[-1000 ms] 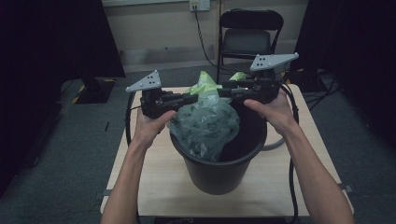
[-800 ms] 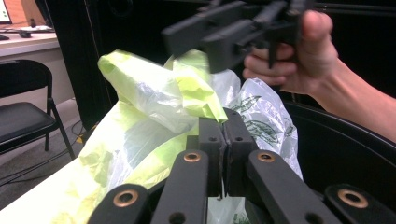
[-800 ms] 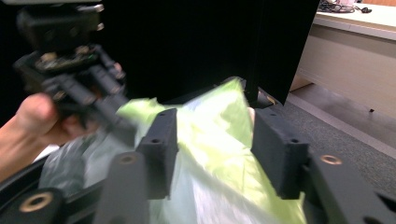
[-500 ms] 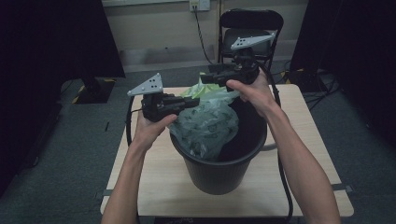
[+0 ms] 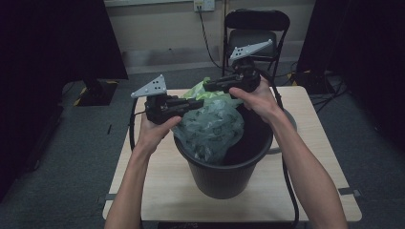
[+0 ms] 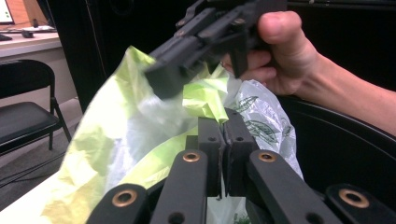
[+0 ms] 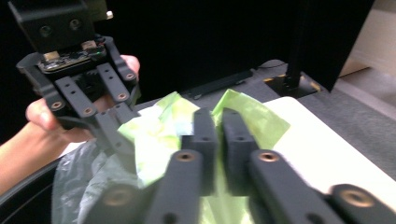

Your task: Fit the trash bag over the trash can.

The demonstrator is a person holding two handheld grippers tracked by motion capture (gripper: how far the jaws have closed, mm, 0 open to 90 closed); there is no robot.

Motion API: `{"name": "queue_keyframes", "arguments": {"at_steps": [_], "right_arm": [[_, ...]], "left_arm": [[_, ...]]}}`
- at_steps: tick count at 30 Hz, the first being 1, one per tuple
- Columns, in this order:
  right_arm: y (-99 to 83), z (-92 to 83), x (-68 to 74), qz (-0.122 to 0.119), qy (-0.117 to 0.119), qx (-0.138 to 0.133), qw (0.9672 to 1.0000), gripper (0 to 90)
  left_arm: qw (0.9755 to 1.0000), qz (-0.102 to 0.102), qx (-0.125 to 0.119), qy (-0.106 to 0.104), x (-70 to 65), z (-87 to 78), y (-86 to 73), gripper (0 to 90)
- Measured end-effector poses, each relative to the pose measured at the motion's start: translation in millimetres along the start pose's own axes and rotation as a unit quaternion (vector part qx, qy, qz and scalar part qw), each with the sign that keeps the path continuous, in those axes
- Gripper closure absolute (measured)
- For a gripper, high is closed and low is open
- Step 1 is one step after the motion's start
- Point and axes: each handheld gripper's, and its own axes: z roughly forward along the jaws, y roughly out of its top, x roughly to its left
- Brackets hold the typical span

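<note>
A black bucket (image 5: 224,183) stands on the wooden table (image 5: 320,157). A translucent leaf-print bag (image 5: 212,126) with a lime-green rim bulges out of its left side. My left gripper (image 5: 197,102) is shut on the bag's rim at the bucket's left edge; its jaws (image 6: 223,128) pinch the green film. My right gripper (image 5: 208,87) sits just behind it at the far rim. Its jaws have just been closing and now stand shut (image 7: 219,128) on the bag's green edge (image 7: 159,135). The two grippers lie close together, and each shows in the other's view (image 6: 163,79) (image 7: 114,133).
A black folding chair (image 5: 255,28) stands behind the table. Dark curtains hang at both sides. A cable loops from each gripper down along the table. The bucket's right inner wall (image 6: 336,154) is bare.
My right gripper left the bucket's right rim, swung back and left, and shut on the bag's green edge near the left gripper. The left gripper kept still with its hold.
</note>
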Motion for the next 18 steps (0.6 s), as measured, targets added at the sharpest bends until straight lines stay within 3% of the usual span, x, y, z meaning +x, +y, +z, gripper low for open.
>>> {"name": "queue_keyframes", "arguments": {"at_steps": [6, 13, 15, 17, 18], "right_arm": [[-1.4, -7.5, -9.6, 0.009, -0.028, -0.015, 0.9994, 90.0], [-3.6, -11.6, -19.8, 0.022, -0.042, -0.021, 0.9987, 90.0], [-4.0, -11.9, -22.2, 0.025, -0.043, -0.022, 0.9985, 90.0], [-5.1, -12.7, -27.6, 0.030, -0.051, -0.023, 0.9980, 90.0], [-6.1, -13.9, -32.9, 0.037, -0.056, -0.023, 0.9975, 90.0]], "left_arm": [[0.9999, 0.000, -0.010, -0.013, -6.2, -3.3, 0.3, 88.0], [0.9996, 0.005, -0.018, -0.021, -15.2, -7.1, 2.7, 88.0], [0.9994, 0.002, -0.022, -0.026, -16.6, -7.8, 2.7, 88.0], [0.9984, -0.005, -0.032, -0.046, -19.7, -9.2, 2.1, 88.0], [0.9986, -0.003, -0.031, -0.042, -21.4, -9.6, 2.0, 88.0]]}}
